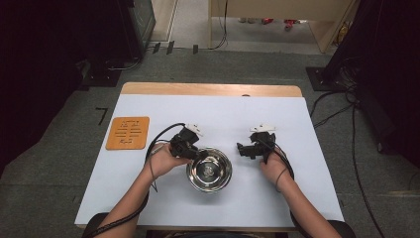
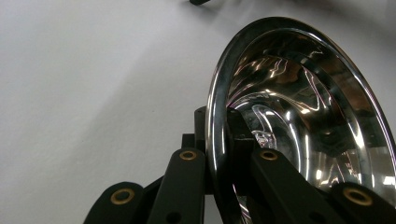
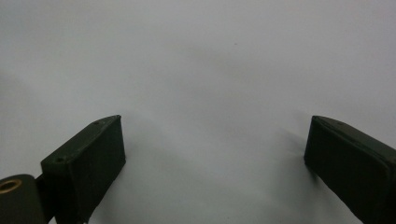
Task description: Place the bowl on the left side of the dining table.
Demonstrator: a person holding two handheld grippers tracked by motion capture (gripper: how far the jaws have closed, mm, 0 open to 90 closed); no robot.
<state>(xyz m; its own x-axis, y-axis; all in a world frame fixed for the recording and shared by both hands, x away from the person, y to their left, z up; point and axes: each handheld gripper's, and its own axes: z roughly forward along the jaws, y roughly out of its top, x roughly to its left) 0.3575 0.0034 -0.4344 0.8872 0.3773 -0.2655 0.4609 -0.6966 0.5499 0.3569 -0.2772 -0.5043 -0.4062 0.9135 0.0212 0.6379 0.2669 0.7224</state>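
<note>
Left gripper [image 2: 219,154]: we see jaws clamped on the bowl [image 1: 209,170] rim, one inside, one outside.
Right gripper [image 3: 215,158]: jaws apart over bare desk [image 1: 297,148].

1. My table [image 1: 208,89] has a light wooden top; a bare strip of that wood shows along the far edge.
2. A big white sheet [image 1: 233,119] covers nearly all of the top, out to both sides and down to the near edge.
3. On the sheet's far-left part lies a flat orange square mat [image 1: 128,133] with pale markings, lying flat and well apart from everything else.
4. Near the middle, toward my side, a shiny steel bowl [image 1: 209,170] sits on the white sheet, open side up.
5. In the right gripper view there is plain white sheet [image 3: 210,70], with soft shadows on it.
</note>
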